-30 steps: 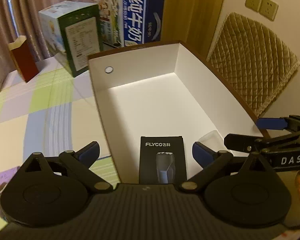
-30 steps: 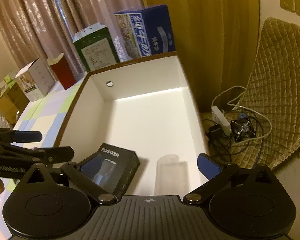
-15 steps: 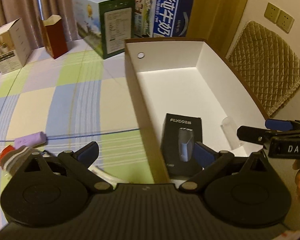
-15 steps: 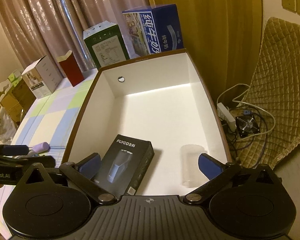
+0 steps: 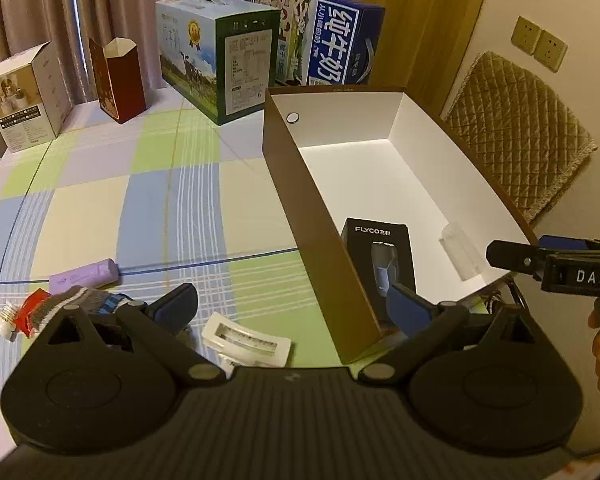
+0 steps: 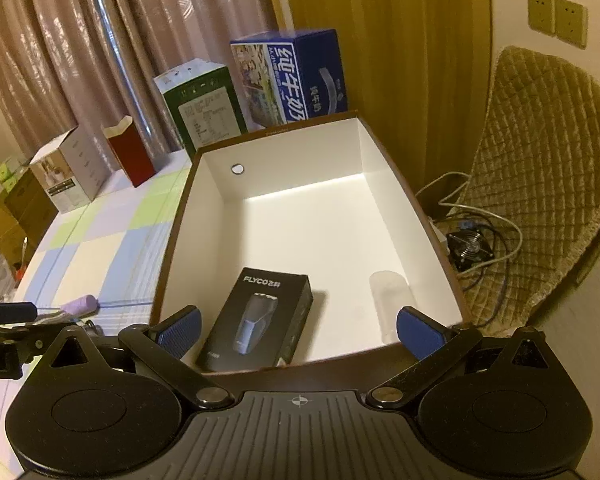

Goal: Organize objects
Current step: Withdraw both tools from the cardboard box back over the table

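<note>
brown box wall (image 5: 320,236) between purple tube (image 5: 85,276), perhaps lotion, and shaver box (image 5: 380,258)

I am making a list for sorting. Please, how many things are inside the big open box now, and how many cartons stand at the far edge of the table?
Inside the big open box: 2 (black FLYCO box, clear plastic piece)
Cartons at the far edge: 4 (blue, green, dark red, white)
Total: 6
</note>
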`<state>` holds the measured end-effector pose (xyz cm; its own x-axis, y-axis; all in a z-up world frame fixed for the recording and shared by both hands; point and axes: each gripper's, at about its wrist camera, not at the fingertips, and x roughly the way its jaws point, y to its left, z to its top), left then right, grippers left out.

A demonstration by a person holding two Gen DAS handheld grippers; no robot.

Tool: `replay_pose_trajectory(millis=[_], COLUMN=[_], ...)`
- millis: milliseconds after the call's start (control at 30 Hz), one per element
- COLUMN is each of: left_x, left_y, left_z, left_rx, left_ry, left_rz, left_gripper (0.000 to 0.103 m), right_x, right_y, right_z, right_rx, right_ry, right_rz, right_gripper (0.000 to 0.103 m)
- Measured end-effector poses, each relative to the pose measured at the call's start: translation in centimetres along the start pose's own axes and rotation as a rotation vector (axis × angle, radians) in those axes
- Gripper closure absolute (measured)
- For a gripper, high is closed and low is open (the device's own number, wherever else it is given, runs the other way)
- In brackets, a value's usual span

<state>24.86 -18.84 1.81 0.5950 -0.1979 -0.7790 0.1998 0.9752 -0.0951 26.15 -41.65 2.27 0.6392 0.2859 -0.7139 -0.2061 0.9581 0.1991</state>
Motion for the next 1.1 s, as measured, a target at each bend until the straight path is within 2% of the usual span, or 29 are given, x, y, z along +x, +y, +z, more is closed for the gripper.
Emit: replay_pose_trajectory(millis=[433,733,1100], left_x=[-2.9,-4.2,-5.2], left_y=[5.1,8.8,12.7], left_z=[-3.5,-6.2,-8.4], left_rx=[-0.023,-0.055,-0.109], left_ry=[0.015,0.052,0.076], left_rz=[-0.021,0.010,0.036], left_gripper=[0.004,0.003,0.003], right_x=[-2.0,-0.5,1.0], right_y=[4.4,9.2,14.3], right_z=[-3.9,-7.1,-9.1], right_rx=[0.025,0.002,-0.077], right_ry=[0.022,0.111,0.158], right_rz=[0.001,0.069,0.148], right_gripper=[0.002,0.002,0.002])
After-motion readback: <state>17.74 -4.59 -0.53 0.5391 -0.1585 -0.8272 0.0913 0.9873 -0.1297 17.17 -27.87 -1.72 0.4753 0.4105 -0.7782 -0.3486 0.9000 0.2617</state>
